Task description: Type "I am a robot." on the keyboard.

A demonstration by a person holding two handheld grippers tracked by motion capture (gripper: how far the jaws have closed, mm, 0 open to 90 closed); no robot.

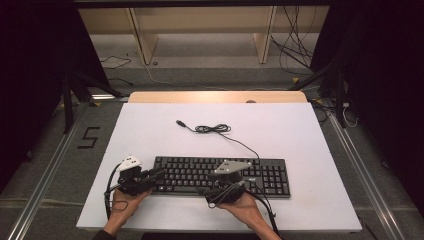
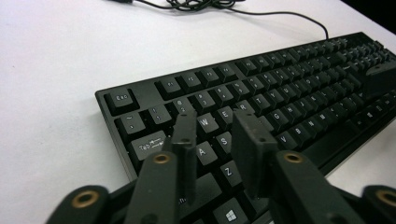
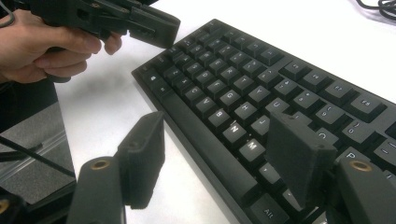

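Observation:
A black keyboard (image 1: 220,175) lies near the front of the white table top (image 1: 280,135). Its cable (image 1: 215,129) runs back in a loose coil to a USB plug (image 1: 180,122). My left gripper (image 1: 157,174) hovers over the keyboard's left end. In the left gripper view, this gripper (image 2: 215,123) stands open by a narrow gap above the W, A and S keys. My right gripper (image 1: 206,192) sits at the keyboard's front edge near the middle. The right gripper (image 3: 219,140) is wide open, straddling that edge by the N and M keys, holding nothing.
The right gripper view shows the left gripper (image 3: 154,25) and its hand (image 3: 42,46) at the upper left. Beyond the table stand a wooden shelf (image 1: 200,30) and loose floor cables (image 1: 295,45). A "5" mark (image 1: 89,137) is on the floor at left.

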